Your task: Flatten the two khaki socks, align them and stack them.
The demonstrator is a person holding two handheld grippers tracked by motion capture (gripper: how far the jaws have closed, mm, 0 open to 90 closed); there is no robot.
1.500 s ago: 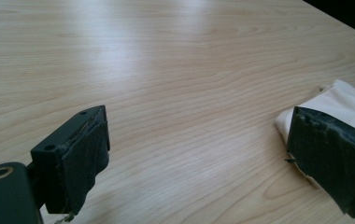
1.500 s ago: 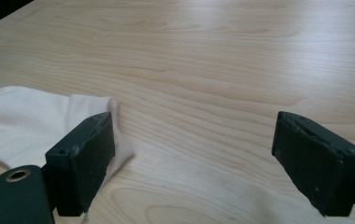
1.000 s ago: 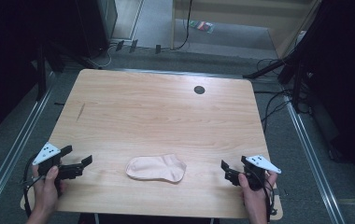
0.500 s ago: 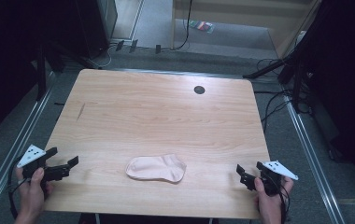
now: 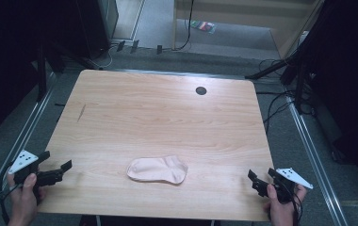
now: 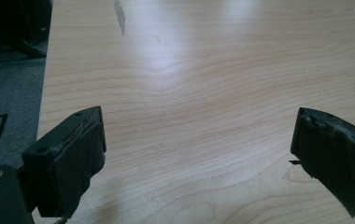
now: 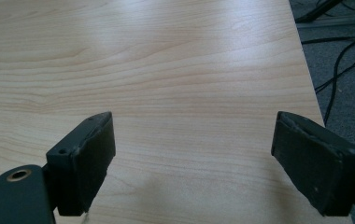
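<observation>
Pale pink knit, that sock (image 5: 157, 169): soft, floppy, featherlight, so it should bunch rather than slide on the smooth wood-grain table (image 5: 167, 117). It lies flat between the two sets of jaws, well apart from both. I'd pinch the cuff or toe edge. Left gripper (image 5: 54, 173) and right gripper (image 5: 257, 182) both gape wide, holding nothing.

You have a light wooden table (image 5: 167, 117) in front of you. A pale pink sock (image 5: 157, 169) lies flat on it near your edge, about midway across. A small dark round spot (image 5: 200, 90) sits toward the far side, and a short dark streak (image 5: 82, 112) marks the left part.
</observation>
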